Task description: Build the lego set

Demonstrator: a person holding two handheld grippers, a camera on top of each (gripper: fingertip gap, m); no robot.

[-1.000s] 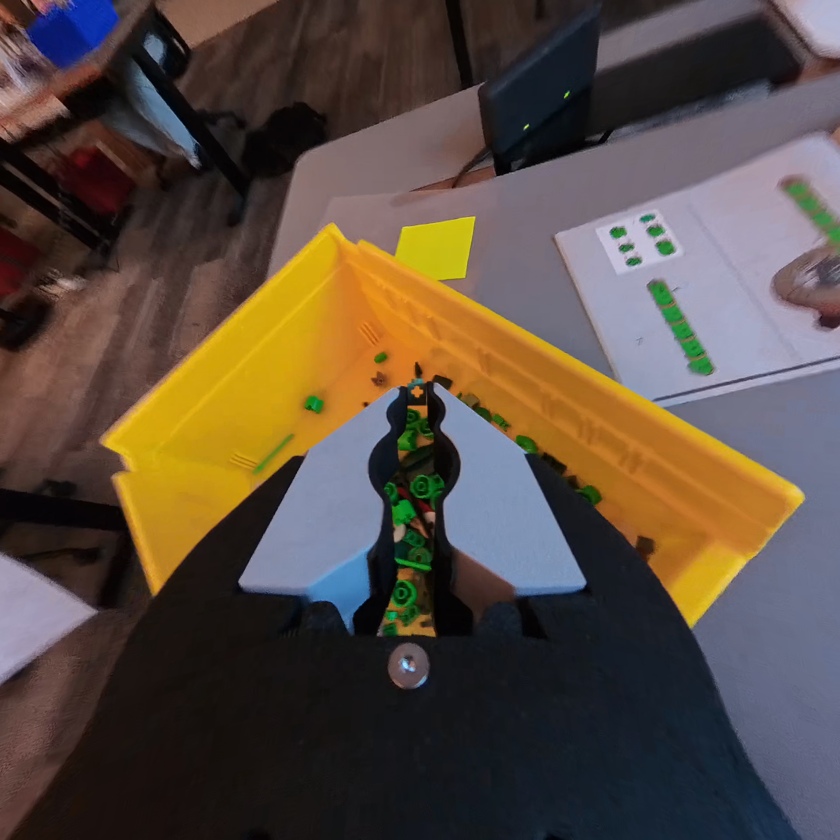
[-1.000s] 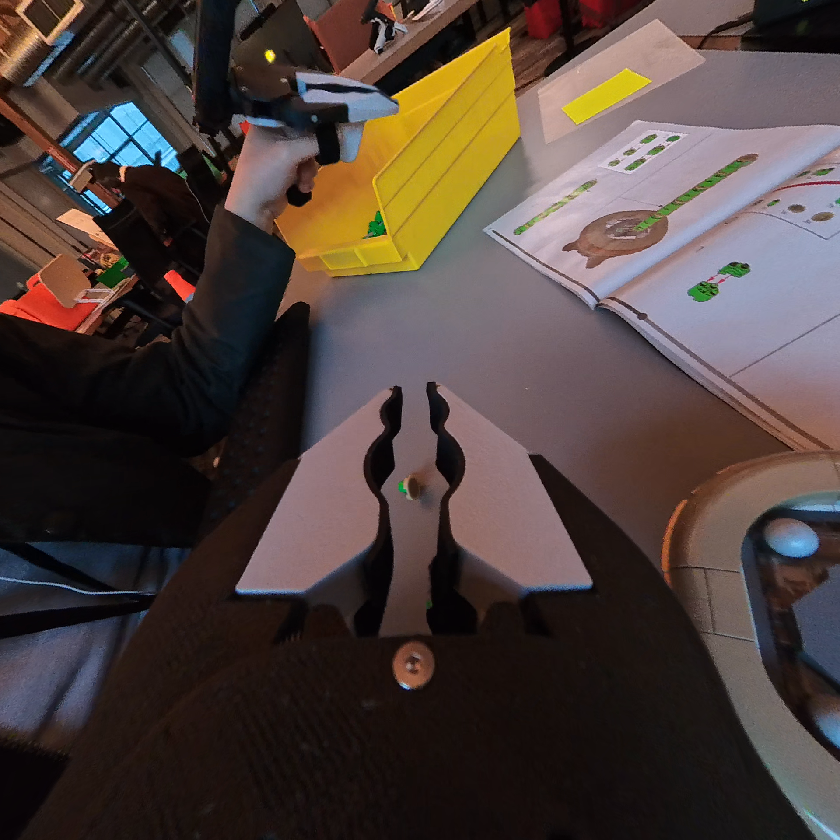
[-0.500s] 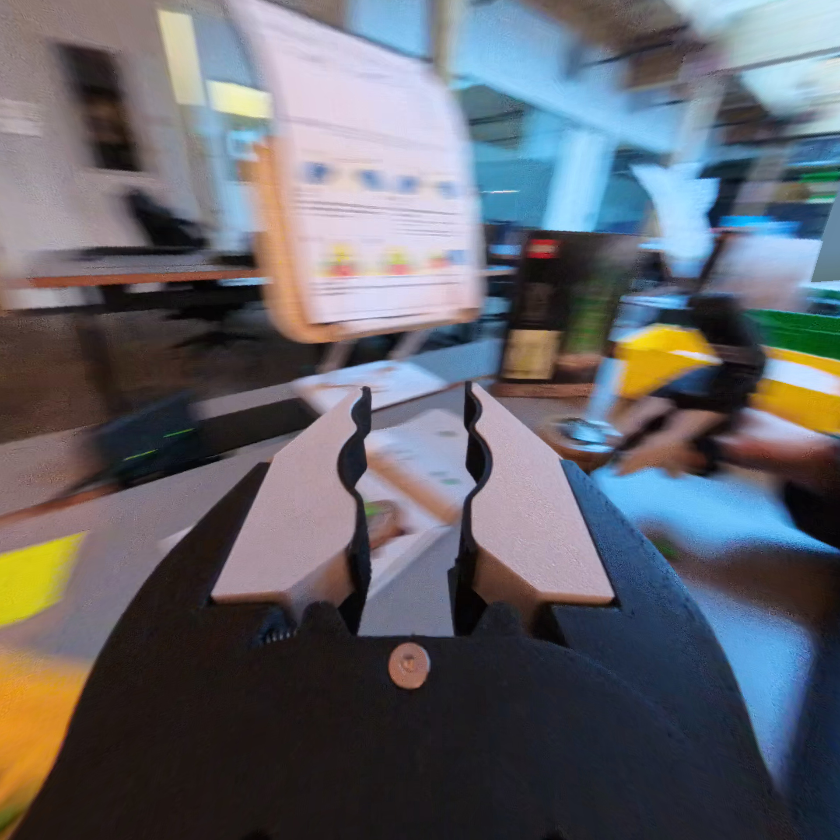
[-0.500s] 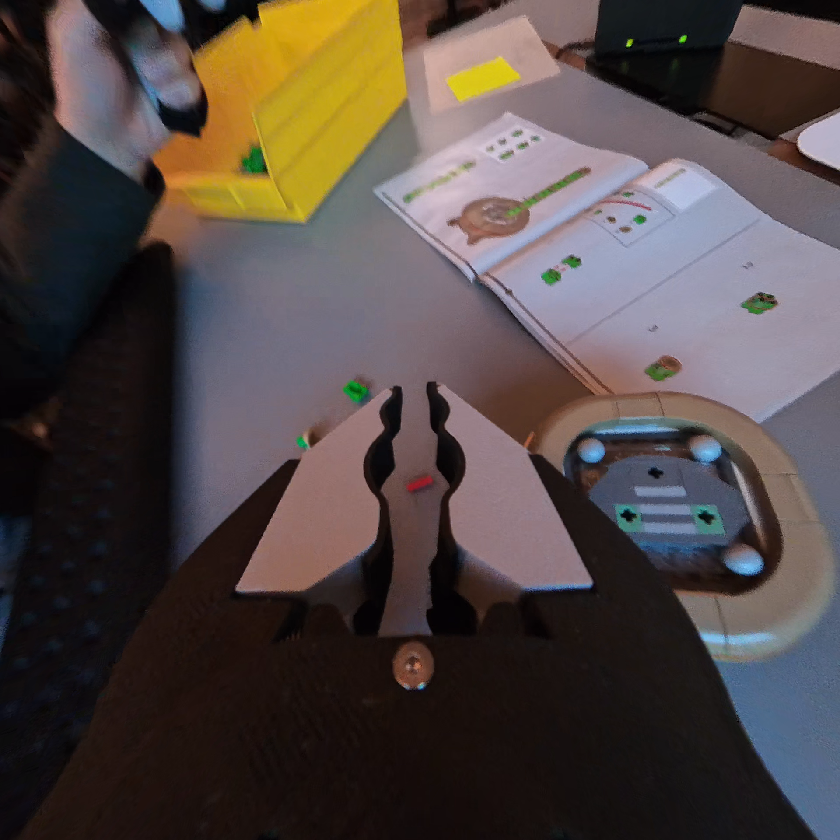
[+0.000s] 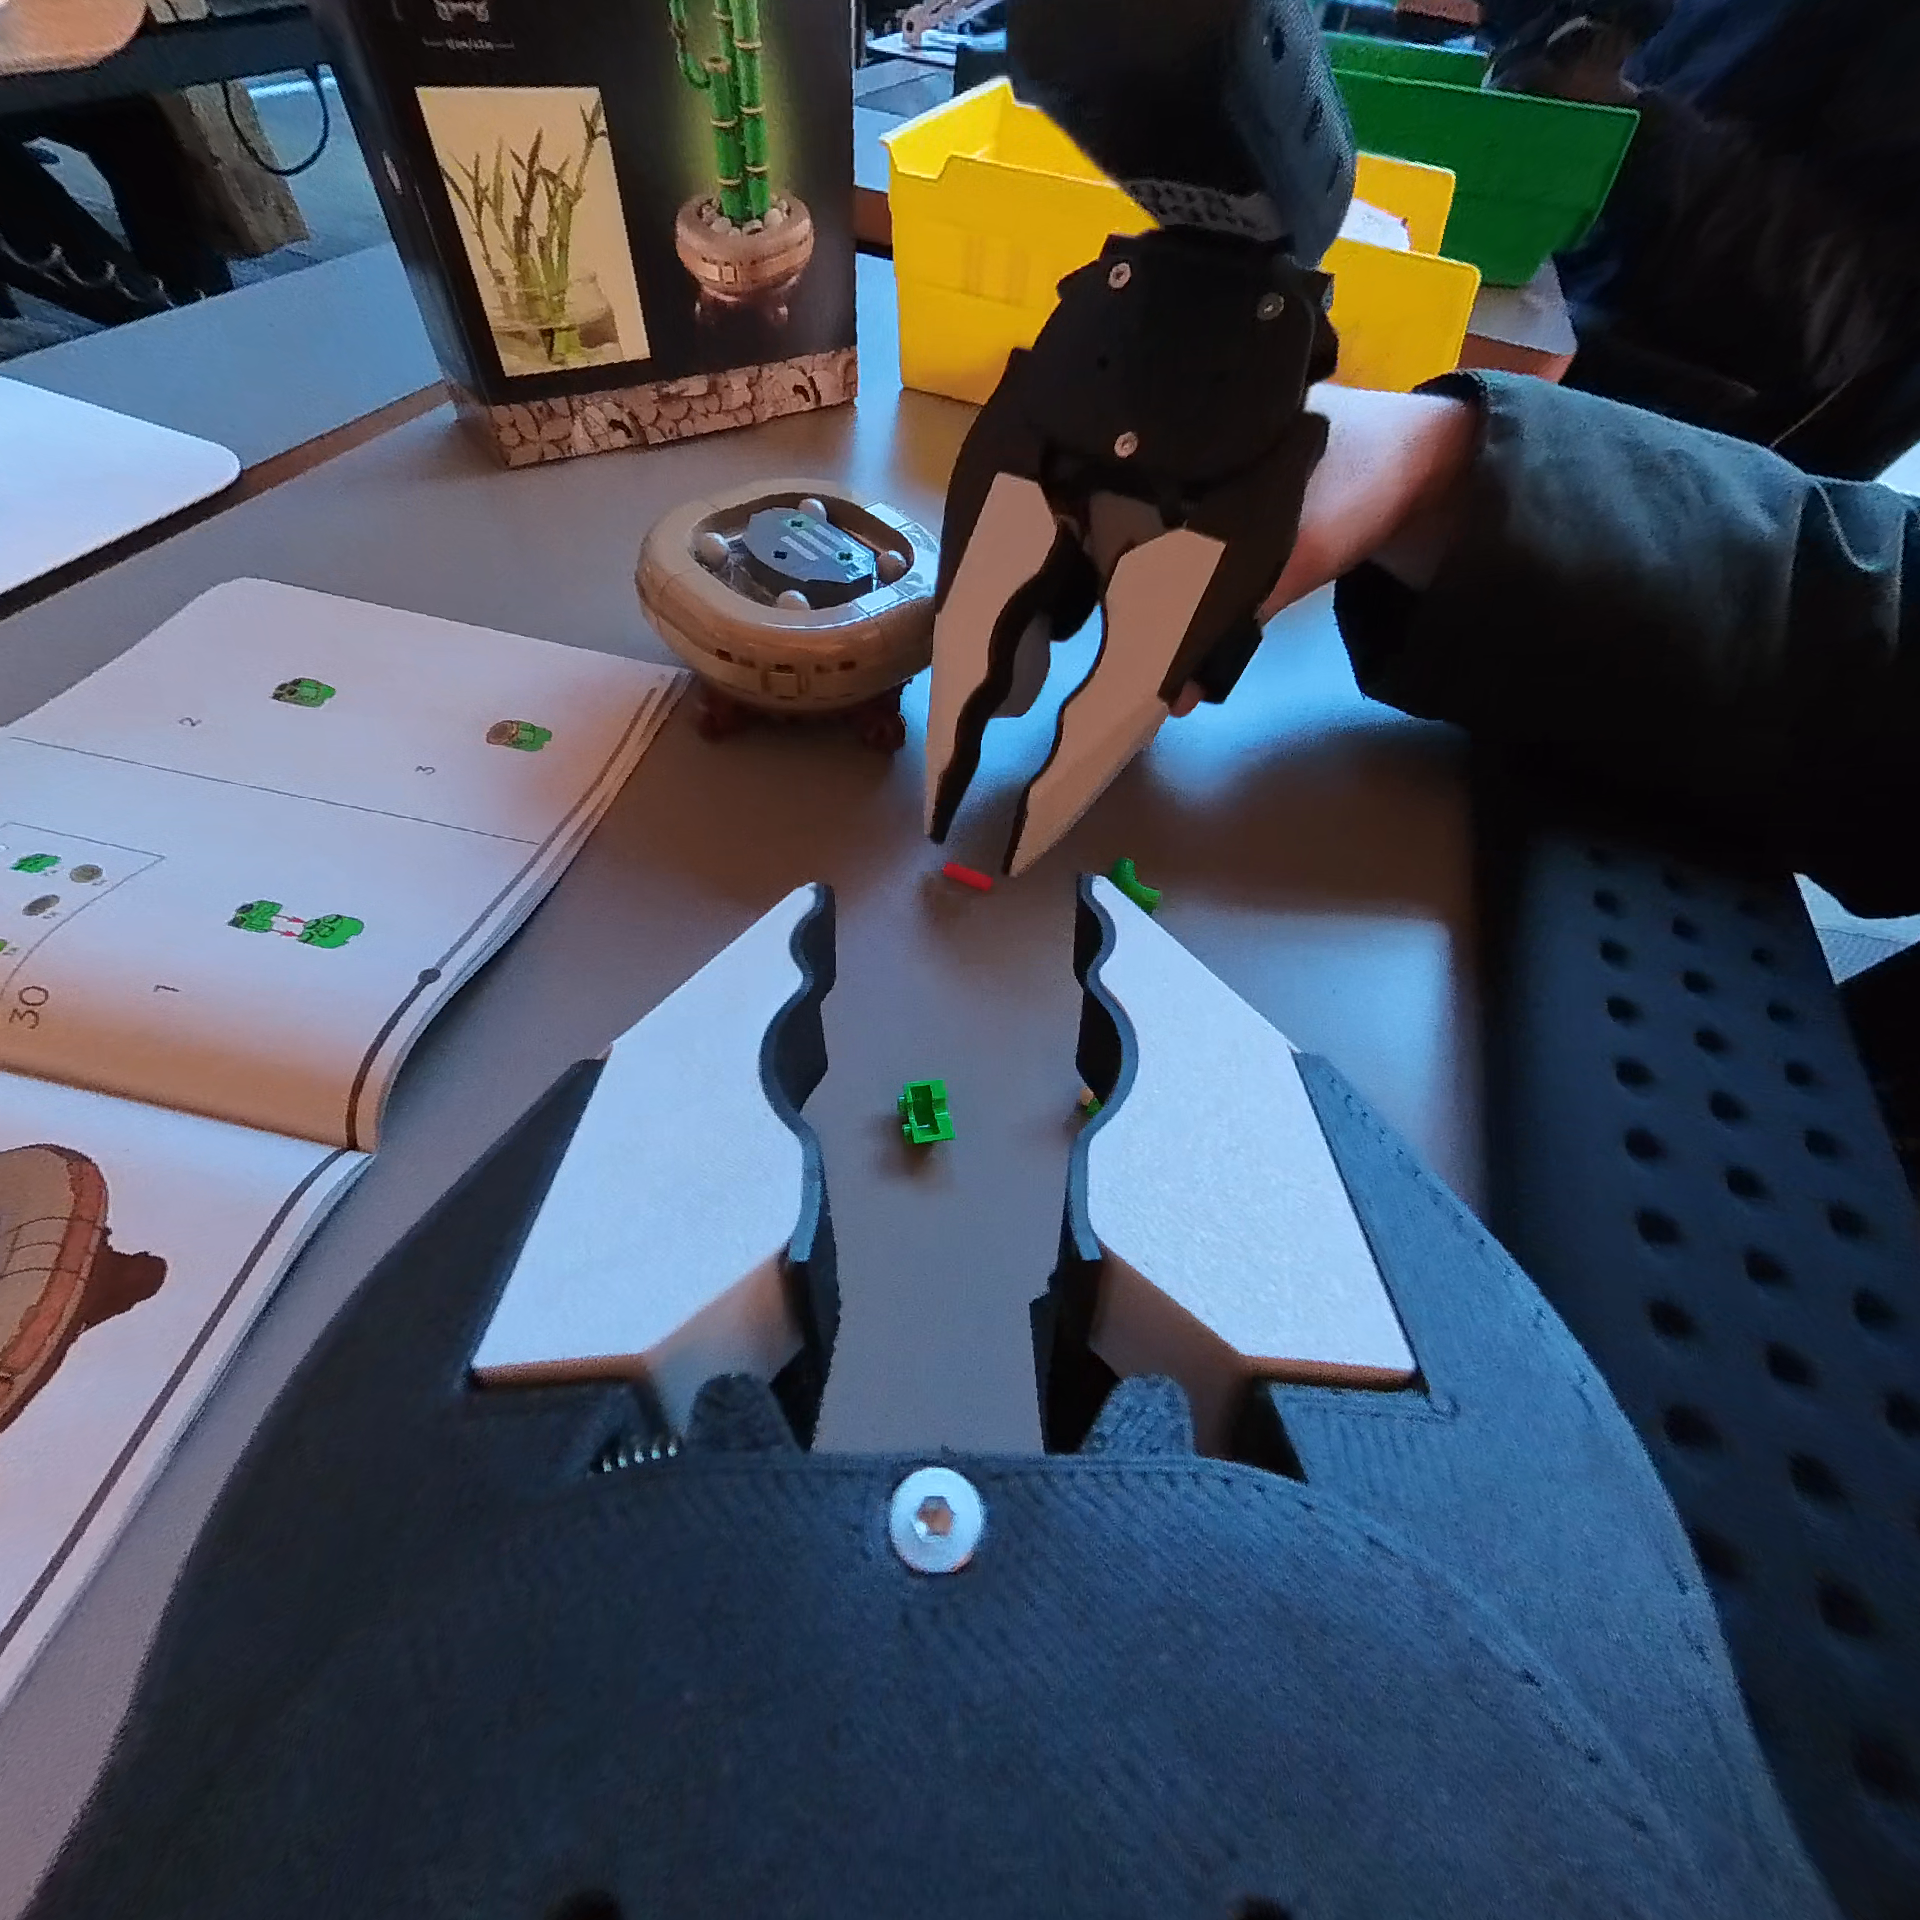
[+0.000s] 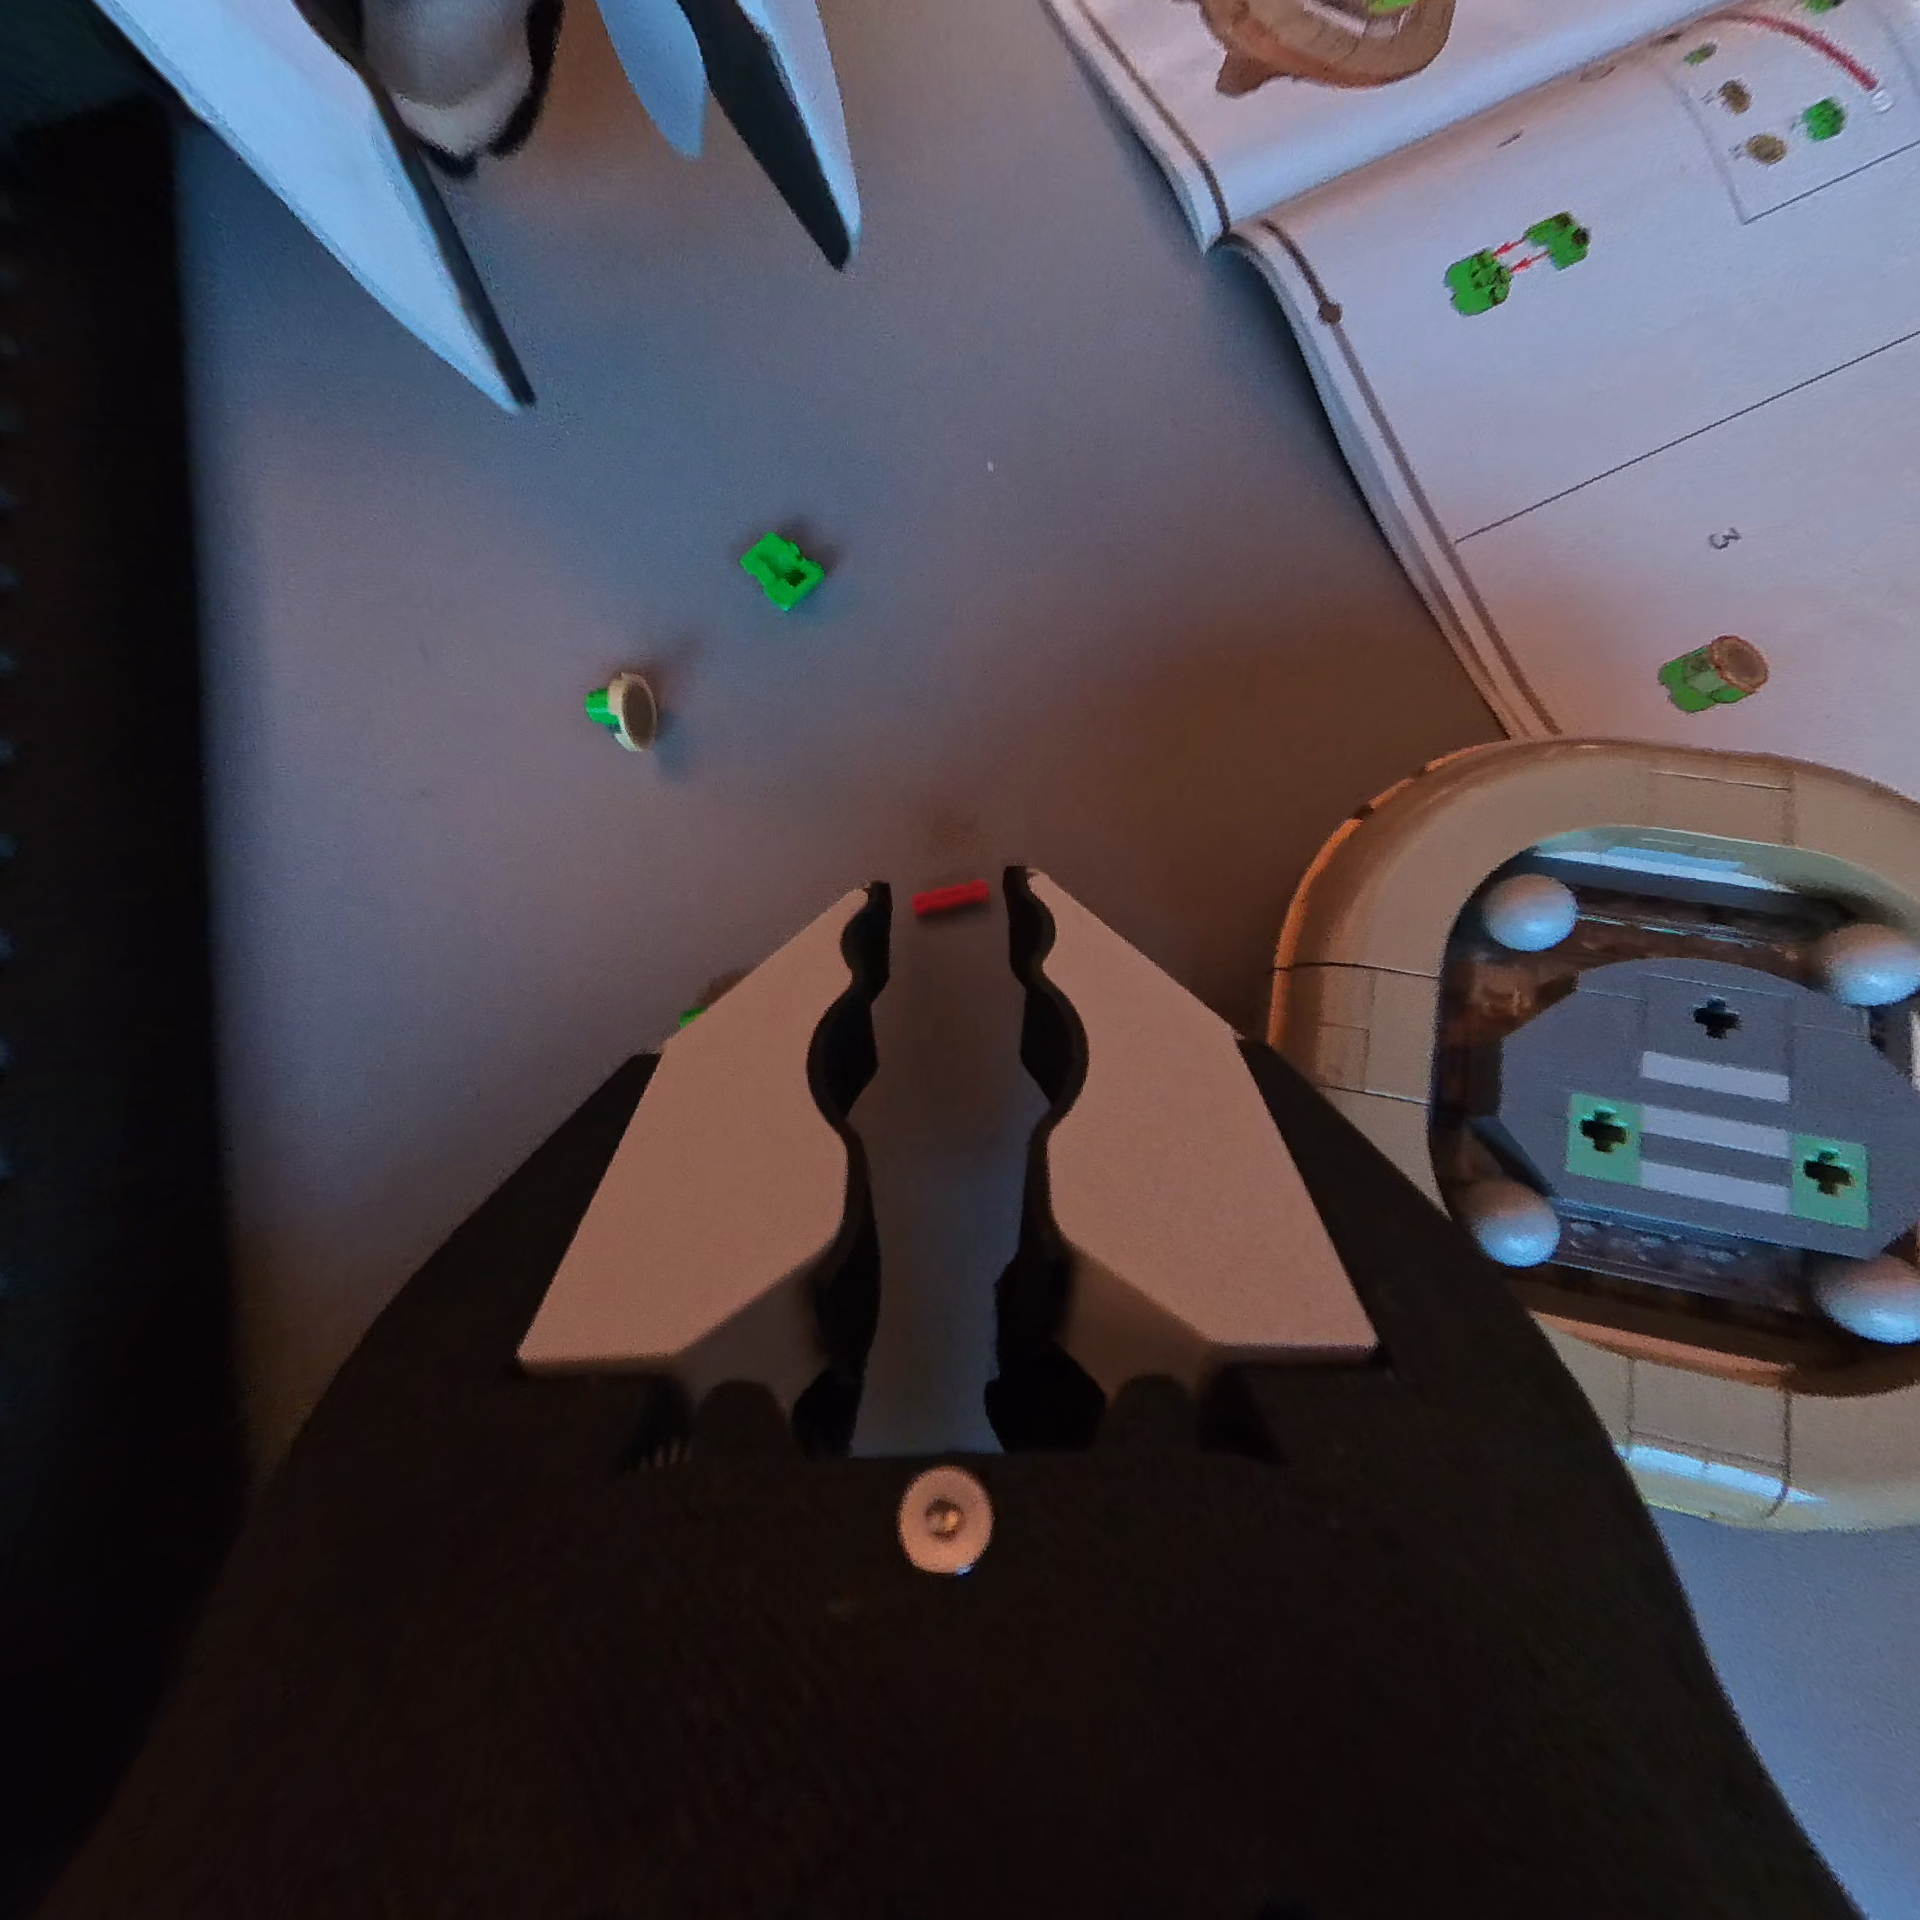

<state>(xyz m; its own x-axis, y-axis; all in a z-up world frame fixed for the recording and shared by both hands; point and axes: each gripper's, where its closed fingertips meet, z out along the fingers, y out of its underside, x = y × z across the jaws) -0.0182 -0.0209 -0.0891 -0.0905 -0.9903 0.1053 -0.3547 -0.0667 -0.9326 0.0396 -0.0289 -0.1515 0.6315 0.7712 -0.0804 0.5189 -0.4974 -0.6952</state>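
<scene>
Since the earlier frame, both grippers have swung from the yellow bin to the table. Left wrist view: left gripper (image 5: 951, 904) wide open, empty; one green brick (image 5: 925, 1111) between its fingers, two more half hidden. Right wrist view: right gripper (image 6: 943, 883) narrowly open, empty, straddling one red pin (image 6: 949, 898); pot base (image 6: 1621, 1122) cut off.

Small red pin (image 6: 949, 898) flat on grey table (image 6: 1091, 623); green brick (image 6: 781, 570) and green-tan round piece (image 6: 623, 711) loose nearby; tan pot base (image 6: 1351, 935) upright.
</scene>
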